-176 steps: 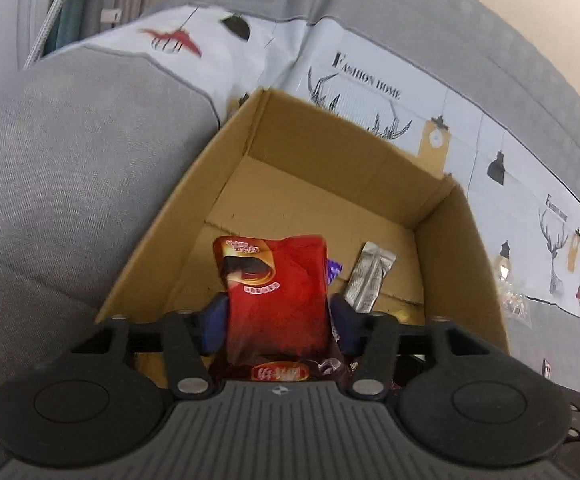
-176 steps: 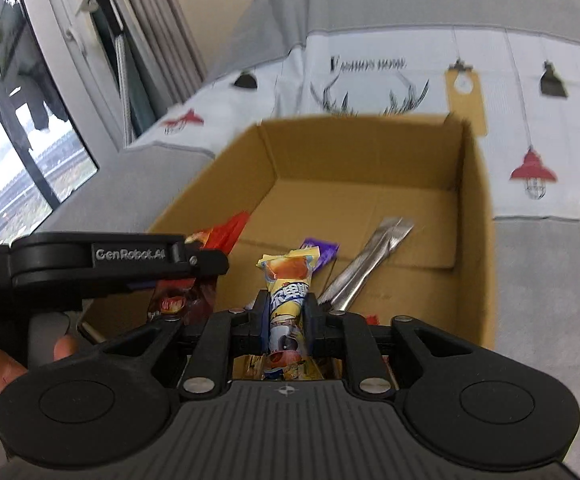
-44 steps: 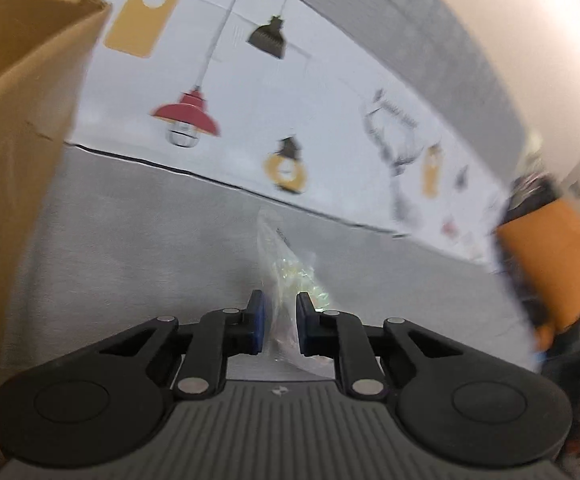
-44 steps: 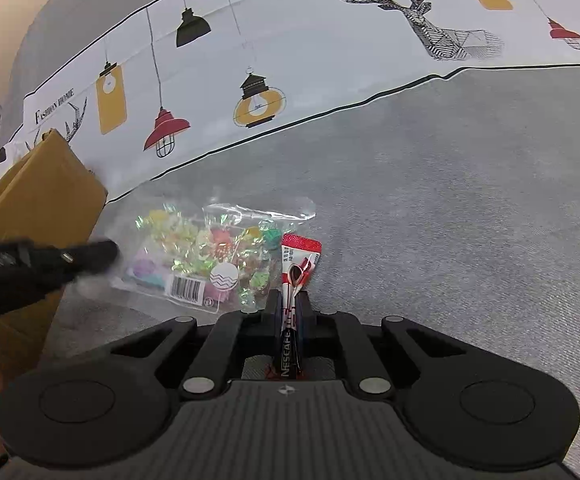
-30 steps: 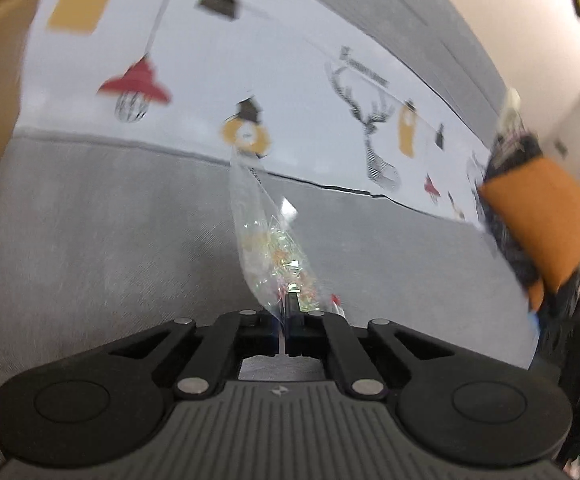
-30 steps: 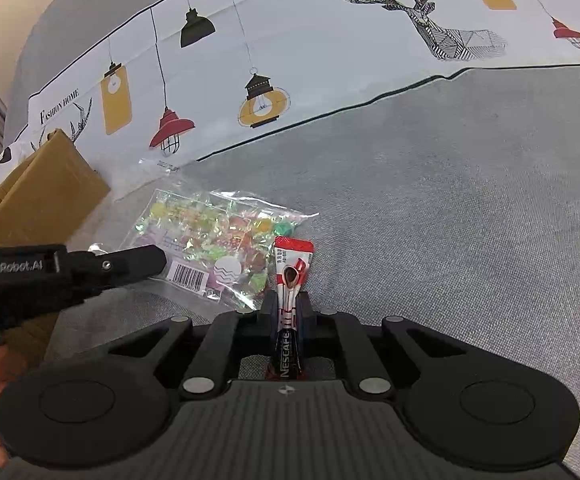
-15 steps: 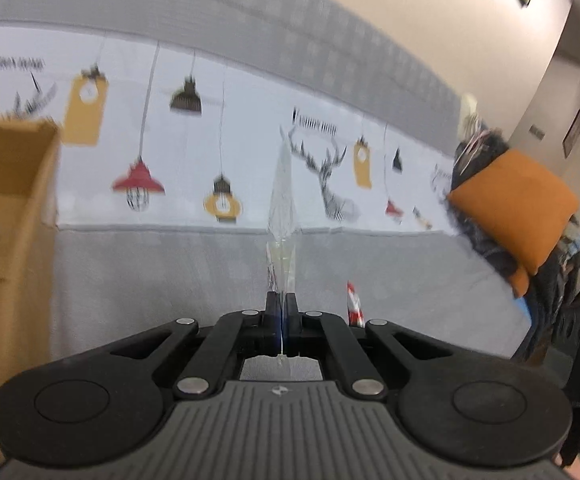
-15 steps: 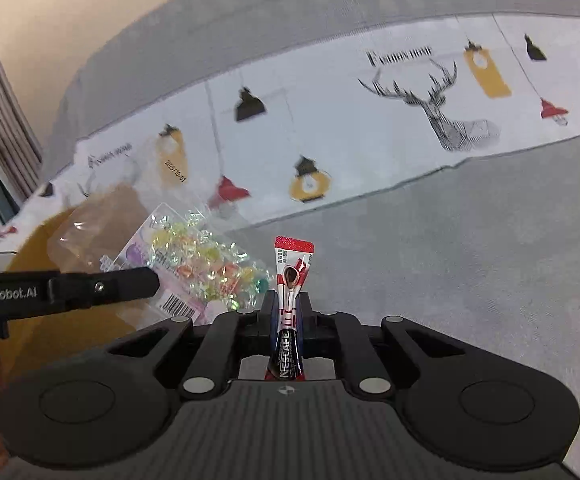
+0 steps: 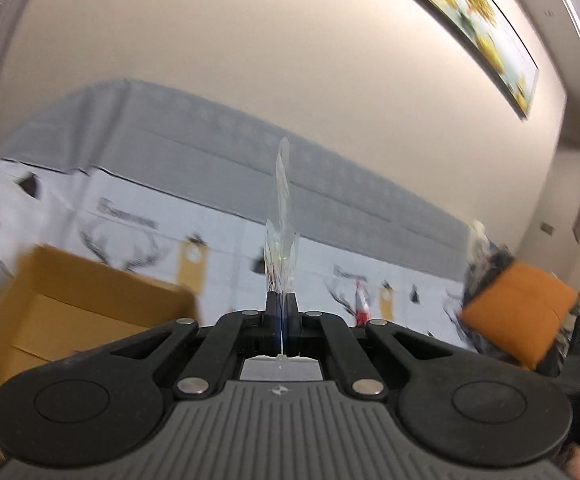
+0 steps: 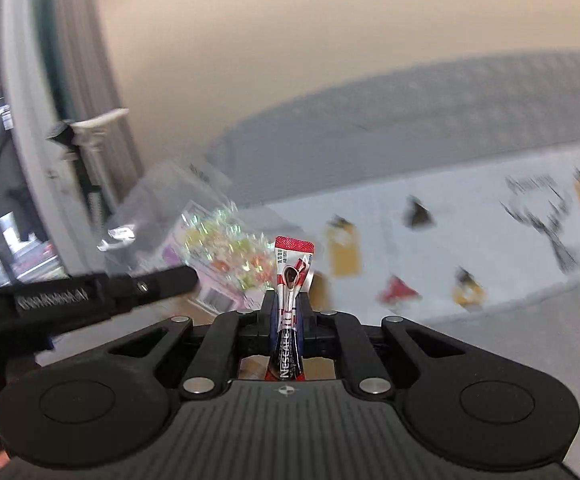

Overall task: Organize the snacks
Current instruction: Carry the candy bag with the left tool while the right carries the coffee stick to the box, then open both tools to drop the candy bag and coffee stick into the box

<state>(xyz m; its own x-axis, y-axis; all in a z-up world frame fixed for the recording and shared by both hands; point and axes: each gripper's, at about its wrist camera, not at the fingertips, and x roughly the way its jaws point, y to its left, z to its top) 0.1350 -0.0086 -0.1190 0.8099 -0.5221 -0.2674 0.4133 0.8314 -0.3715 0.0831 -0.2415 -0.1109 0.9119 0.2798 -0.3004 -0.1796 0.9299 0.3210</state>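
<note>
Grey sofa (image 9: 194, 128) with a white printed cover (image 10: 470, 240); its lettering is too blurred to read. Cardboard box (image 9: 74, 304) stands open on the seat, lower left in the left view. Orange cushion (image 9: 518, 312) at far right. Left gripper (image 9: 281, 312): fingers clenched on a clear candy bag (image 10: 214, 248), held aloft edge-on, barcode label visible. Right gripper (image 10: 288, 312): fingers grasping a red sachet (image 10: 290, 280), upright, marked "Nescafé". Gripper arm lettering blurred, illegible.
</note>
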